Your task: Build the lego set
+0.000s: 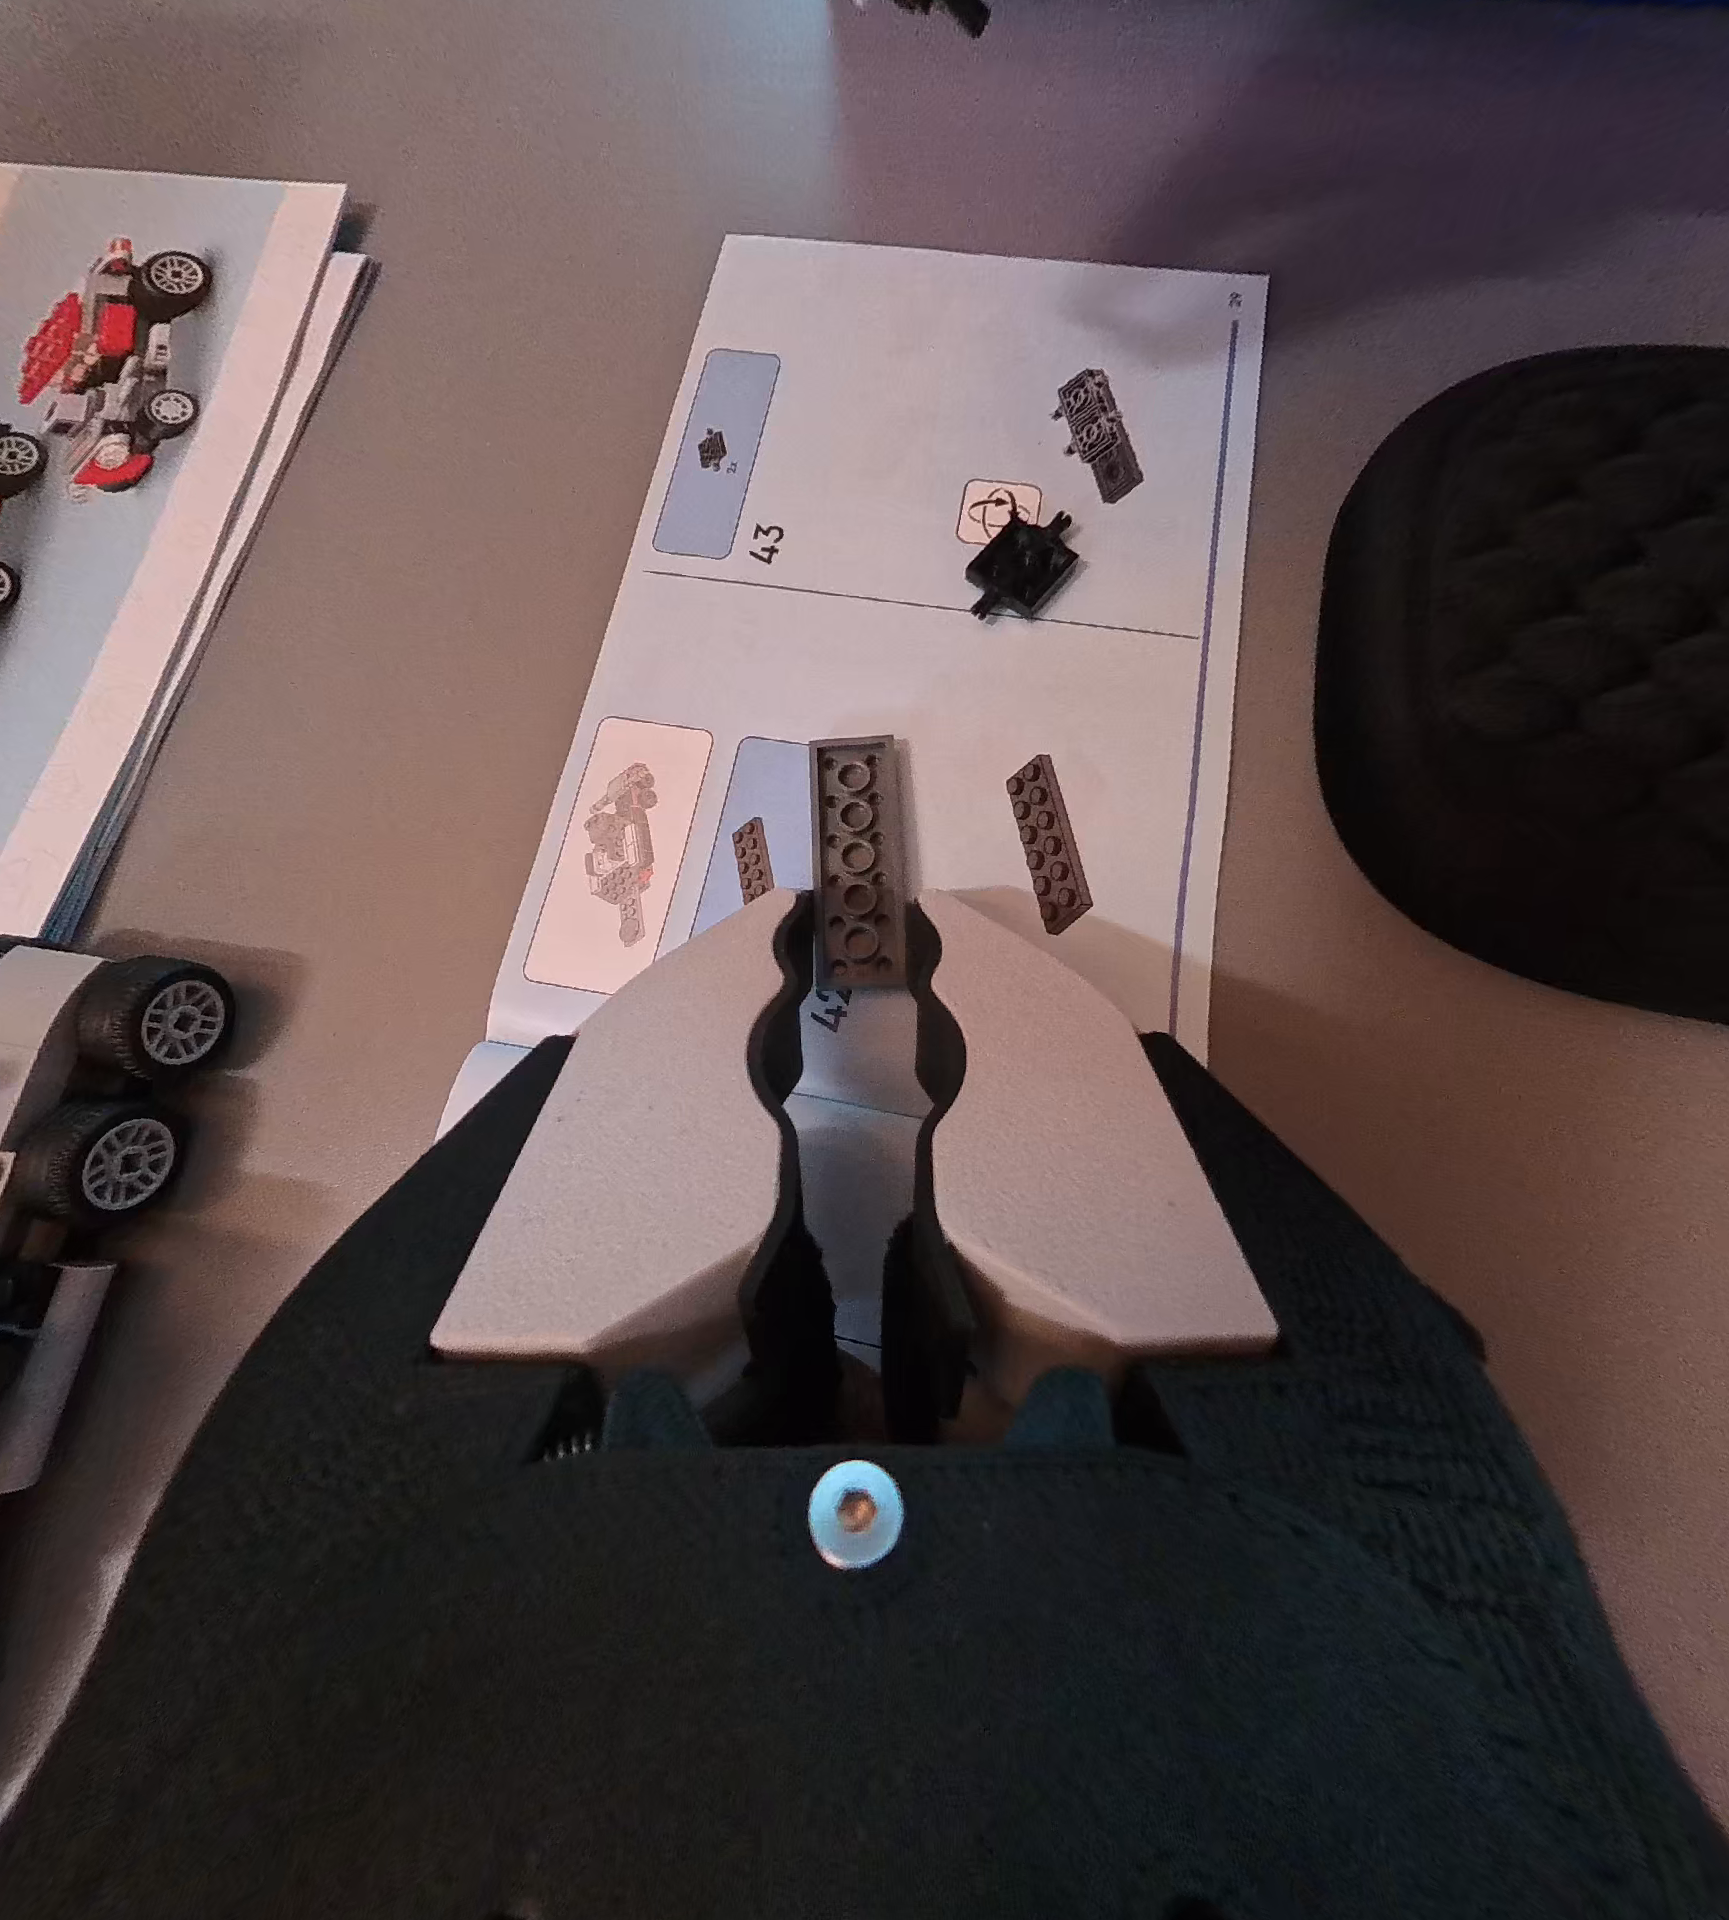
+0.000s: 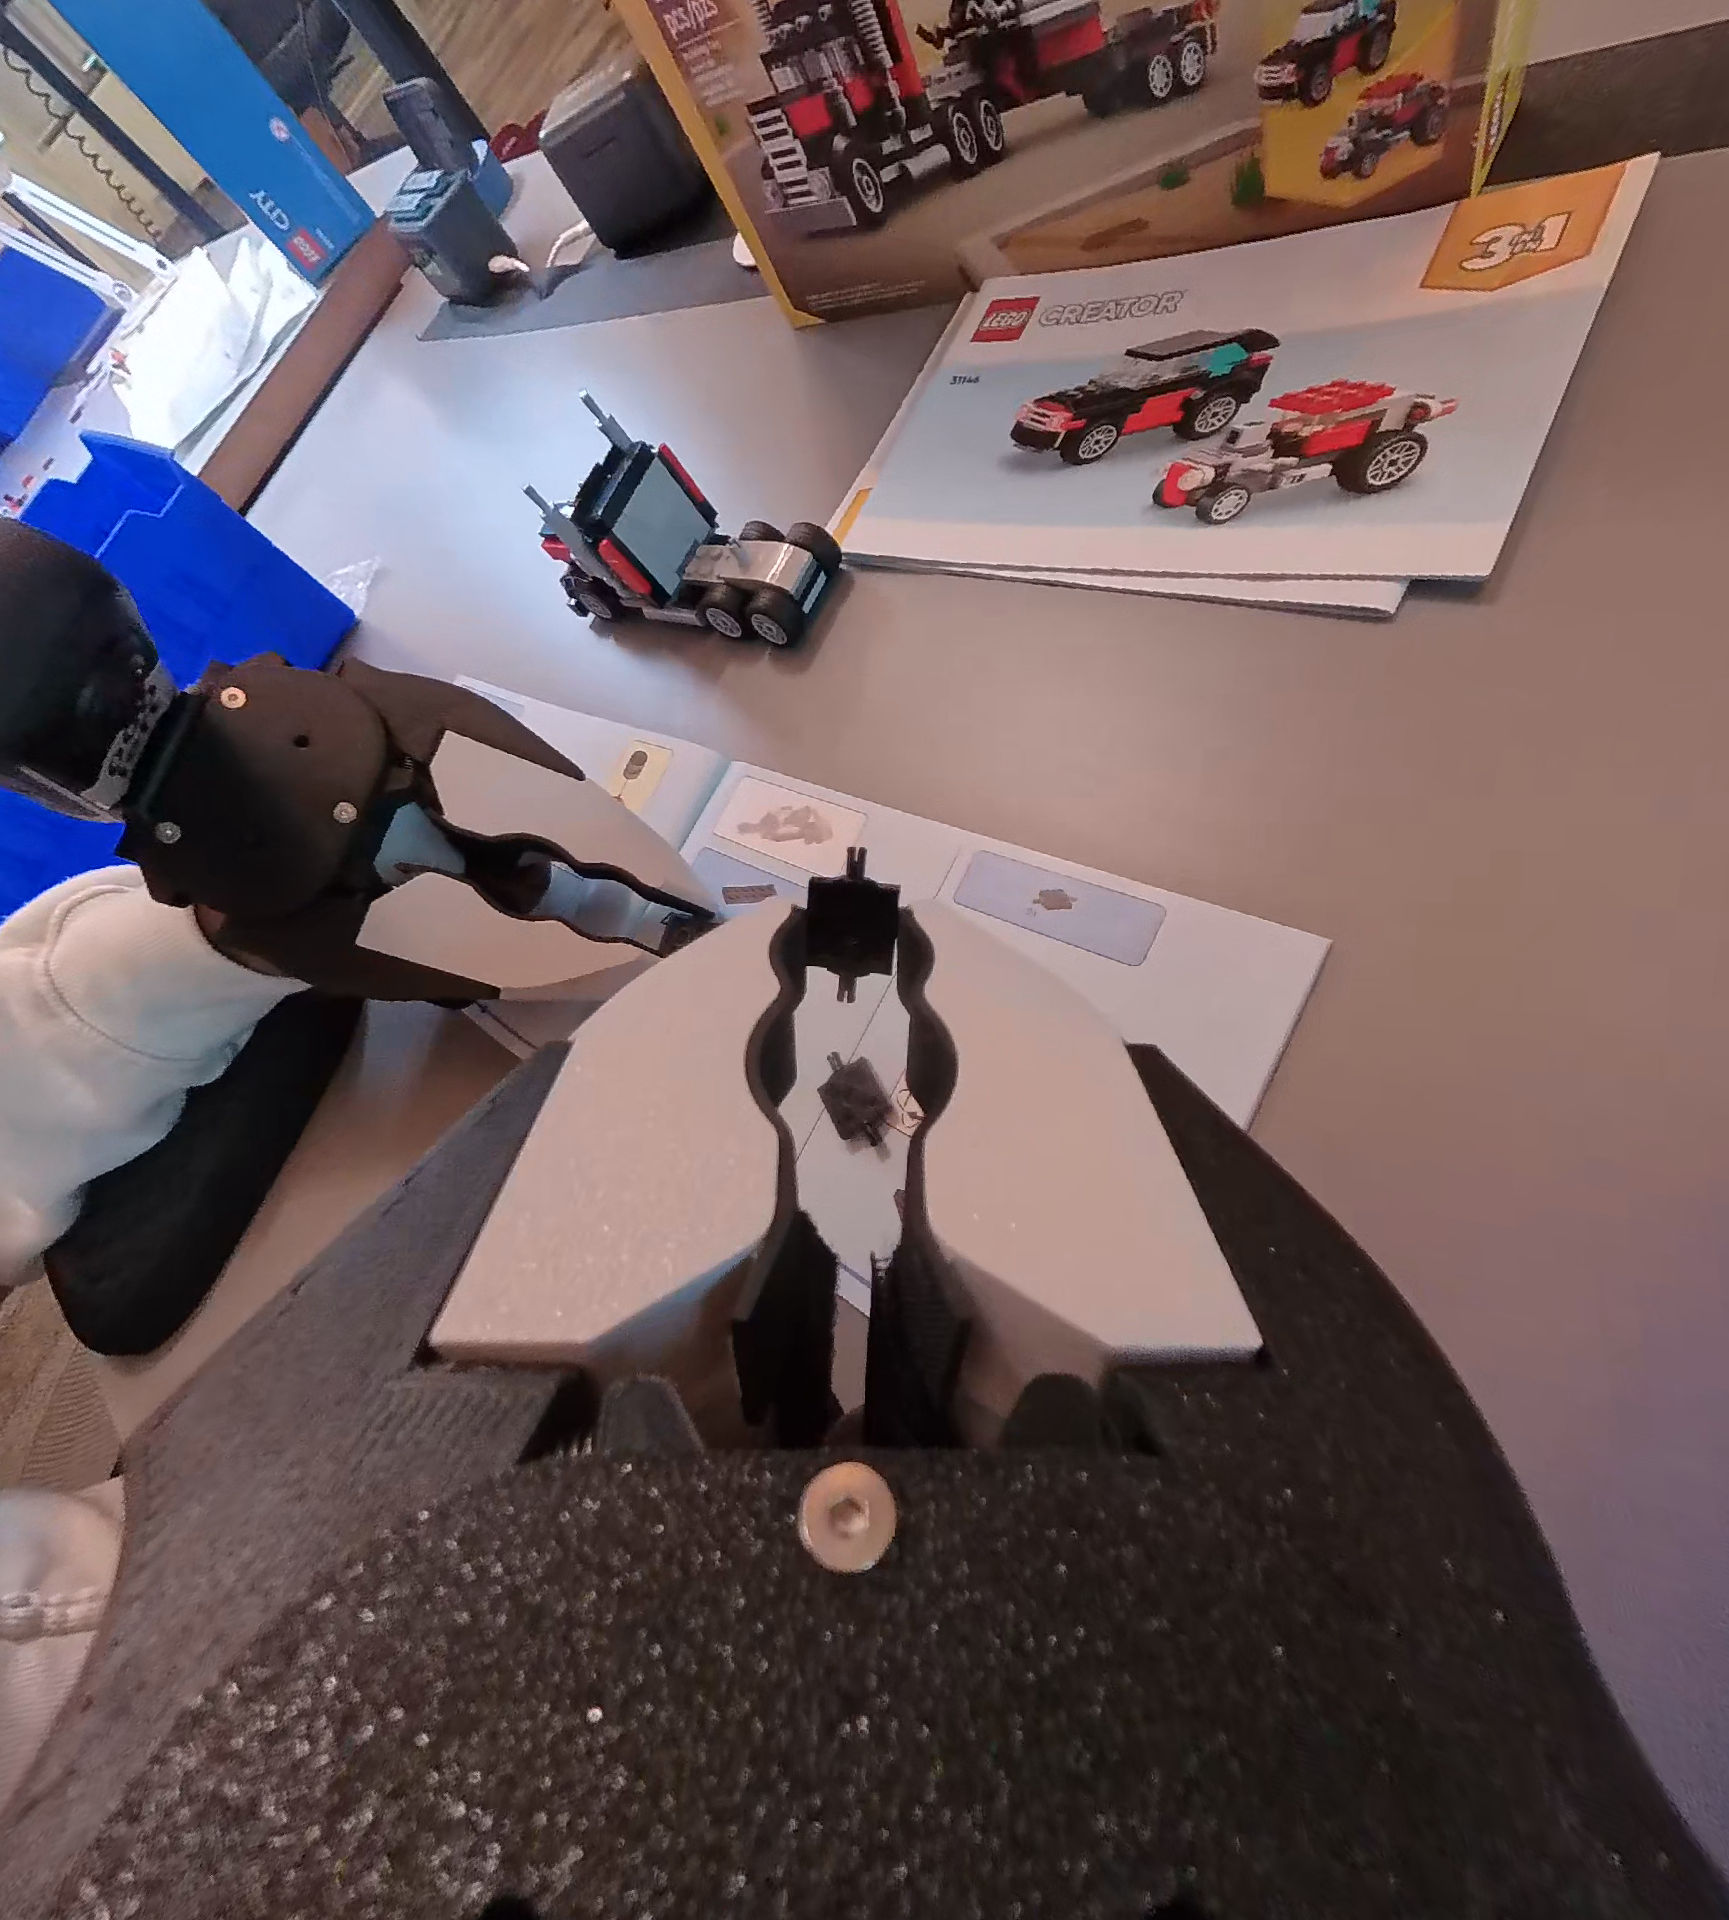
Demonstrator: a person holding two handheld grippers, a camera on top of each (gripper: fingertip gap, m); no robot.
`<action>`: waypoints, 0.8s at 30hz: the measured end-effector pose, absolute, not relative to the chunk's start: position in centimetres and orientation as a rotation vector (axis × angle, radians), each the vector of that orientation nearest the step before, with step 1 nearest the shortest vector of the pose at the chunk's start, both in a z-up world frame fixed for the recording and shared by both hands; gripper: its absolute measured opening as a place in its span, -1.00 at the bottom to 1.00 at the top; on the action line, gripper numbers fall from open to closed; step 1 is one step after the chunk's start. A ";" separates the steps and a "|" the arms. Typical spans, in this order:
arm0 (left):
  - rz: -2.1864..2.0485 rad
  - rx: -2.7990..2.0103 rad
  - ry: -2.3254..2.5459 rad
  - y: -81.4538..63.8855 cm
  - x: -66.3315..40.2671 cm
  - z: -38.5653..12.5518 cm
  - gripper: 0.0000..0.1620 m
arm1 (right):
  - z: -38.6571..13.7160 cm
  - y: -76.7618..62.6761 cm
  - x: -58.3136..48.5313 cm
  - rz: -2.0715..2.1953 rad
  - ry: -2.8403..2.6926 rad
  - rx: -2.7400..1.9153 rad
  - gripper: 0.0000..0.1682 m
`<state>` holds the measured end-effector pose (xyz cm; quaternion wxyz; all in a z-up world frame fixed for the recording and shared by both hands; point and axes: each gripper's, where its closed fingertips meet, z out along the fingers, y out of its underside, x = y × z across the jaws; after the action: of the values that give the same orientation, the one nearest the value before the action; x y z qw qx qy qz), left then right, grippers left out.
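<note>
From the right wrist view I find open table [image 2: 1099,707] at 12 o'clock, past the open manual [image 2: 1203,977]. The truck model [image 2: 694,540] blocks 11 o'clock; the stacked booklets [image 2: 1255,436] and box [image 2: 1047,135] close off 1 o'clock. The left gripper [image 2: 678,928] crowds 10 o'clock. A black pad [image 1: 1608,665] bounds the left gripper's 2 o'clock.
</note>
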<state>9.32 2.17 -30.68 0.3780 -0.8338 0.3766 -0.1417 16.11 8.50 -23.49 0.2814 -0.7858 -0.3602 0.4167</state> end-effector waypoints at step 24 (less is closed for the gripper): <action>-0.372 -2.129 0.959 2.2 9.3 -30.7 -0.79 | -28.5 3.8 10.6 1.117 -1.247 -2.241 -0.80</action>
<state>9.34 2.15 -30.73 0.3786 -0.8334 0.3754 -0.1456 10.60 3.84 -28.50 0.1715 -0.7892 -0.4391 0.3936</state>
